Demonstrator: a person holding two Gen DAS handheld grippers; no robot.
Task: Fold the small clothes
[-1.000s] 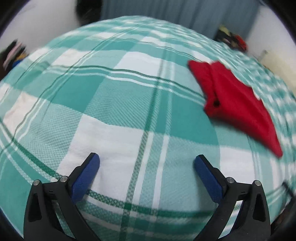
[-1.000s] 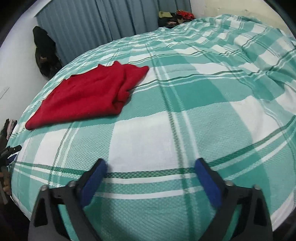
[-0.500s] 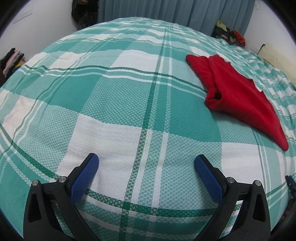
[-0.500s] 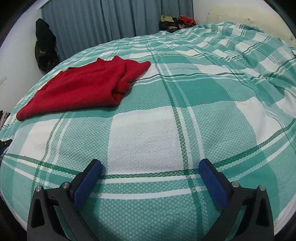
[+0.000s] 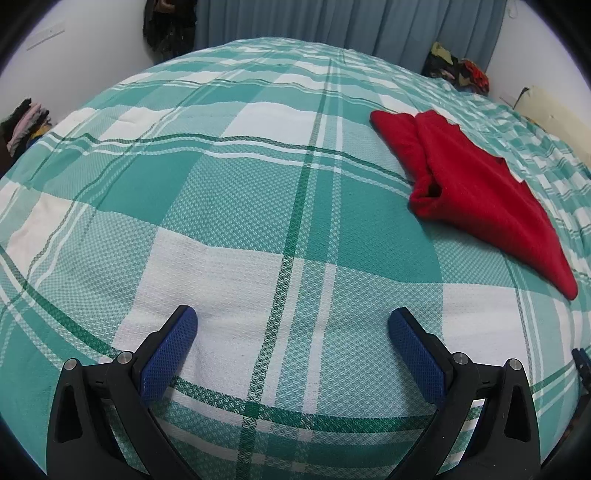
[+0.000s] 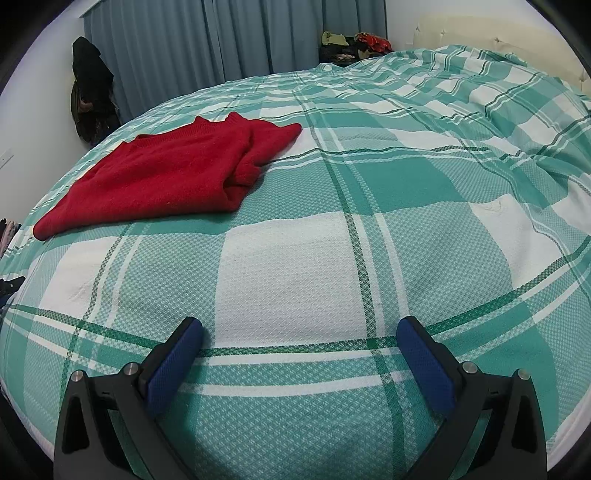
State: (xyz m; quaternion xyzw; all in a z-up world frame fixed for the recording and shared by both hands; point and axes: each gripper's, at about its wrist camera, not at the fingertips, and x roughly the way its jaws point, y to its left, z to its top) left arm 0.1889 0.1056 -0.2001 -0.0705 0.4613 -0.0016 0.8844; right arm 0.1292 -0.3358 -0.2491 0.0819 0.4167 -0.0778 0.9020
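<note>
A red knitted sweater [image 5: 476,188] lies folded on a green and white checked bedspread [image 5: 258,184], to the upper right in the left wrist view. In the right wrist view the sweater [image 6: 173,173] lies to the upper left. My left gripper [image 5: 291,325] is open and empty, hovering over the bed well short of the sweater. My right gripper [image 6: 299,332] is open and empty too, over bare bedspread [image 6: 369,221], with the sweater far ahead to its left.
Blue-grey curtains [image 6: 207,44] hang behind the bed. Dark clothes hang on the wall [image 6: 90,96]. A pile of clothes [image 6: 351,44] lies at the far corner. A cream headboard [image 6: 498,33] stands at the right. More clothes [image 5: 26,122] lie at the left.
Both grippers have pulled back and tilted up a little, so more of the room shows. The sweater lies where it was. Both grippers stay open.
</note>
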